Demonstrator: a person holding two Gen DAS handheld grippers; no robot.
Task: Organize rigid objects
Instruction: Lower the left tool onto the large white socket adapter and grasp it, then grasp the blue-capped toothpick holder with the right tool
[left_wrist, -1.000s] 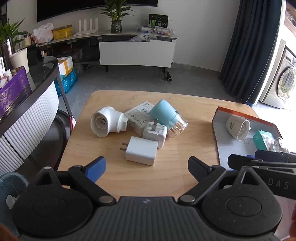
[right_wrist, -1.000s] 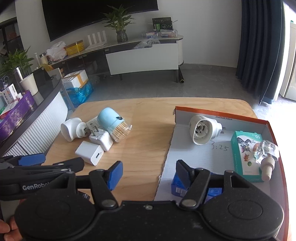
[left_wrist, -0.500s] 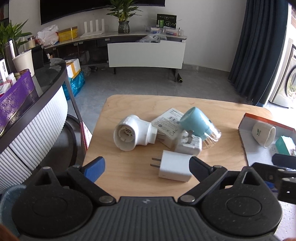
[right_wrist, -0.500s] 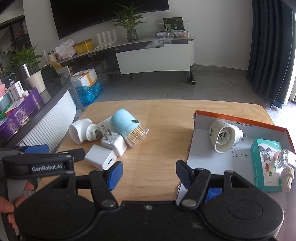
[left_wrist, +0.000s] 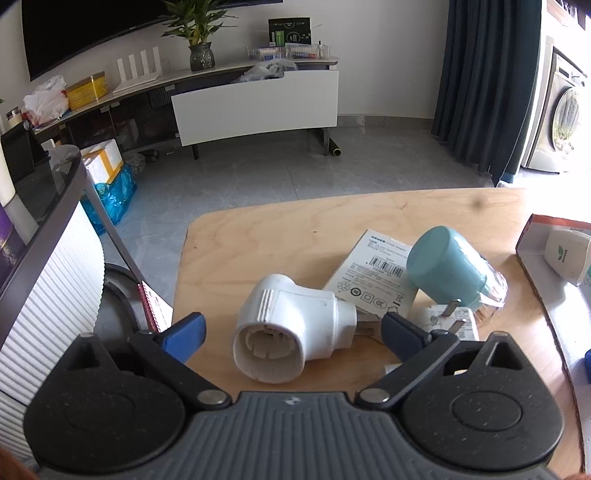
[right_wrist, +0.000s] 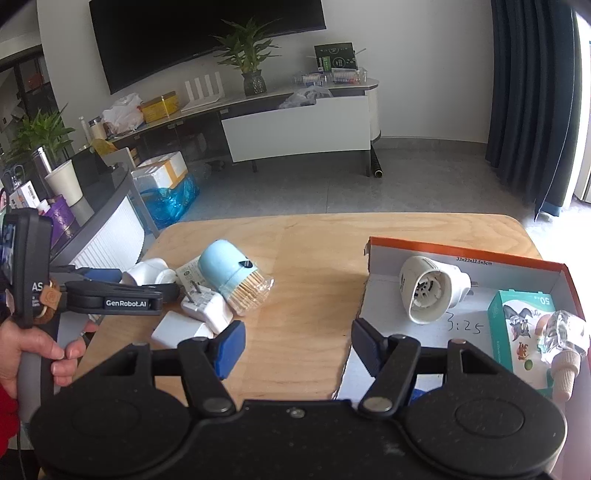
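White plug-in socket adapter (left_wrist: 291, 325), lying on the bench (left_wrist: 258, 236), is now bracketed by the open left tongs (left_wrist: 291, 328), brought closer for pickup; right tongs (right_wrist: 297, 345) are held open, empty.

On the light wooden desk (left_wrist: 258, 236), a white plastic socket adapter (left_wrist: 291, 328) lies left of a pale blue cylindrical toothpick holder (left_wrist: 443, 273), with a white printed flat box (left_wrist: 373, 273) behind and between them. An orange-edged cardboard box (right_wrist: 465, 258) sits to their right.
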